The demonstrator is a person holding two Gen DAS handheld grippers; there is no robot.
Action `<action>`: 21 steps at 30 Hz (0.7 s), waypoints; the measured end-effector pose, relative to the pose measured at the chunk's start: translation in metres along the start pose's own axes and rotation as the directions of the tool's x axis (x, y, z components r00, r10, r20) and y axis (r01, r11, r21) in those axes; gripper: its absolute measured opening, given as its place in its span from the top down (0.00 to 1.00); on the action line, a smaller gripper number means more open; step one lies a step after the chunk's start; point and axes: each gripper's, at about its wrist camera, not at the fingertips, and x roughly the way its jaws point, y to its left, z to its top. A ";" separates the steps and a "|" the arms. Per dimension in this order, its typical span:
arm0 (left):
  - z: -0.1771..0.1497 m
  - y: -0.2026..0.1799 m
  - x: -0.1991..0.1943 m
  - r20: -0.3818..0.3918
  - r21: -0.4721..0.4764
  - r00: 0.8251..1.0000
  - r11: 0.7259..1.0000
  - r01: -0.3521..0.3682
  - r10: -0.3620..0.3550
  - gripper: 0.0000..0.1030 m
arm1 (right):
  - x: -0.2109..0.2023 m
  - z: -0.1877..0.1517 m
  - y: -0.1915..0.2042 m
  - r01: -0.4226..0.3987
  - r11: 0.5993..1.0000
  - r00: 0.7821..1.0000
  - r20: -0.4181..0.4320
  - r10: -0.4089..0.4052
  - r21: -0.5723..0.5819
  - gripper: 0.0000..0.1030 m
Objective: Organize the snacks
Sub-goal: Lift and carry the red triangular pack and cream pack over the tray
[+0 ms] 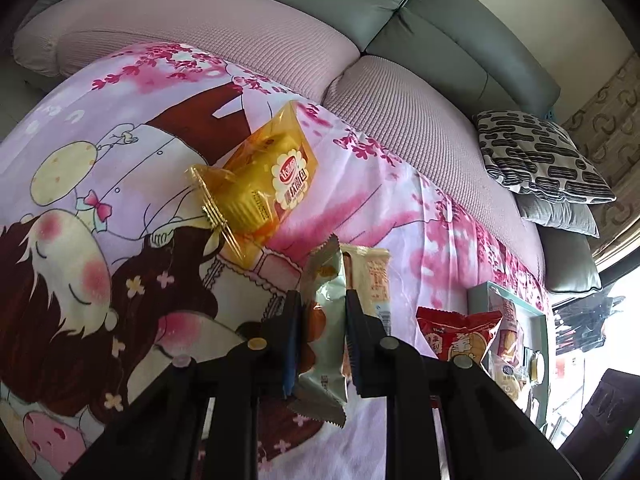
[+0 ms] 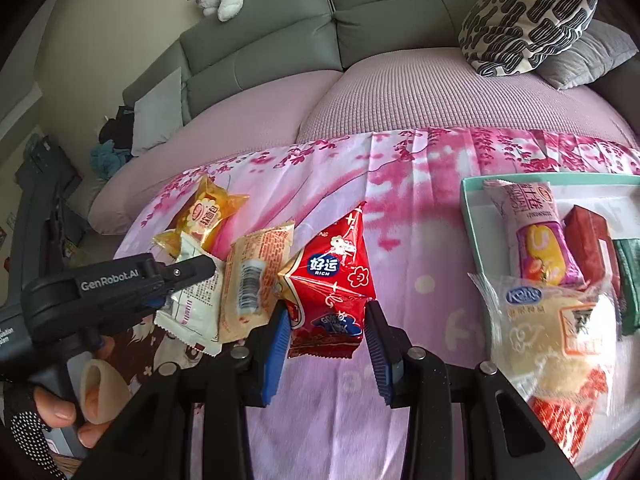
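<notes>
Pale-green crinkle-edged snack packet (image 1: 322,320) pinched in left gripper (image 1: 320,300); right gripper (image 2: 327,320) spread around red packet (image 2: 332,280).

Left tool (image 1: 320,300) clamped, right tool (image 2: 328,316) spread

Red snack packet (image 2: 330,280), yellow bread pack (image 1: 264,184), pink floral cloth (image 2: 400,184)

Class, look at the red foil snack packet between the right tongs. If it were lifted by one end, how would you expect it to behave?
The red foil packet looks puffed and crinkled, so it is probably light and would flex rather than stay rigid. Its glossy film may slip between the right tongs, which stand open around its lower end. Contents probably crush under a hard squeeze.
</notes>
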 end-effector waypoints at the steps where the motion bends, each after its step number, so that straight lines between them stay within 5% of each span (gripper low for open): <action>1: -0.002 -0.001 -0.002 0.003 0.001 1.000 1.000 0.000 0.000 0.79 | -0.003 -0.001 0.000 0.001 1.000 1.000 0.001 -0.001 0.001 0.61; 21: -0.016 -0.061 -0.040 0.065 0.149 0.997 0.988 0.038 -0.049 0.79 | -0.080 0.000 -0.042 0.014 0.995 0.992 0.124 -0.026 0.096 0.61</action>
